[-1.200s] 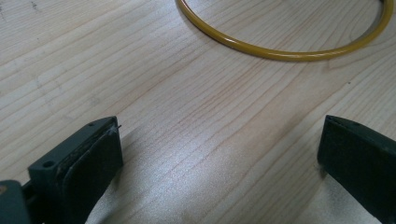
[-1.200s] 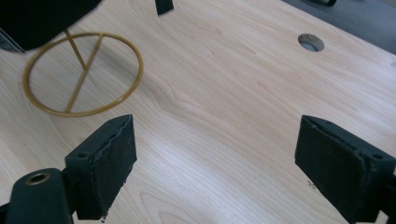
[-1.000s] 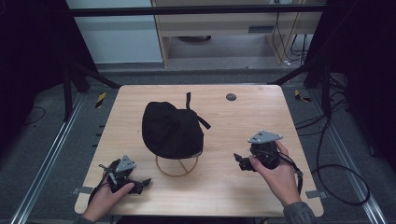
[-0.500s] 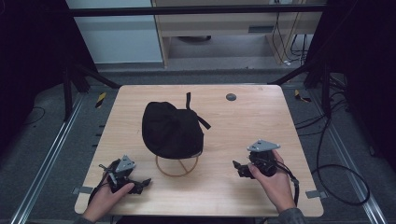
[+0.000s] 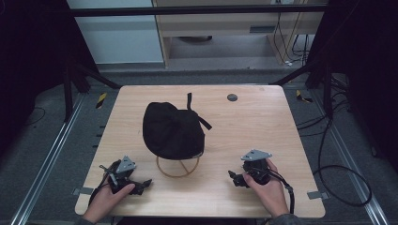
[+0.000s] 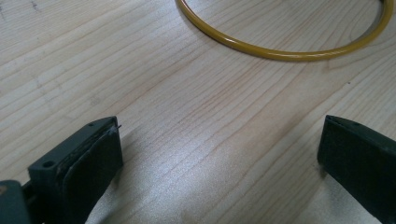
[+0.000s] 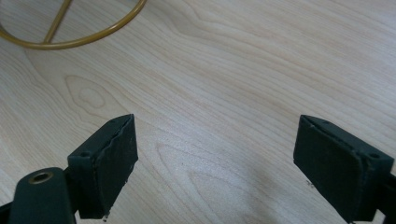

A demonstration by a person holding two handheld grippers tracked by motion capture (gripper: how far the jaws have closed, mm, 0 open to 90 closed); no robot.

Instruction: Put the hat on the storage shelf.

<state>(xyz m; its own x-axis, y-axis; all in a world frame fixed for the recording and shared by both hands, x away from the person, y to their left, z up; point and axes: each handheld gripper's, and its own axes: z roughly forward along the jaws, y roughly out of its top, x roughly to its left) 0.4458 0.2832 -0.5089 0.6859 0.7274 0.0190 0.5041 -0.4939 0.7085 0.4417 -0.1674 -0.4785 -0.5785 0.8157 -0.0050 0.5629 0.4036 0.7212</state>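
No writing legible on any item. My left gripper [image 5: 141,185] rests low on the wooden table [image 5: 263,126] near the front-left edge, jaws spread wide, nothing between them. My right gripper [image 5: 234,177] sits near the front-right, jaws likewise wide apart and empty. Black cap [image 5: 172,130] sits mid-table atop a yellow wire ring stand [image 5: 178,169], between both grippers and apart from each. Bare wood lies ahead of both jaw pairs up to the ring.

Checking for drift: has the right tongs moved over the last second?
Yes. The right tongs drew back toward the table's near edge, away from the black cap.
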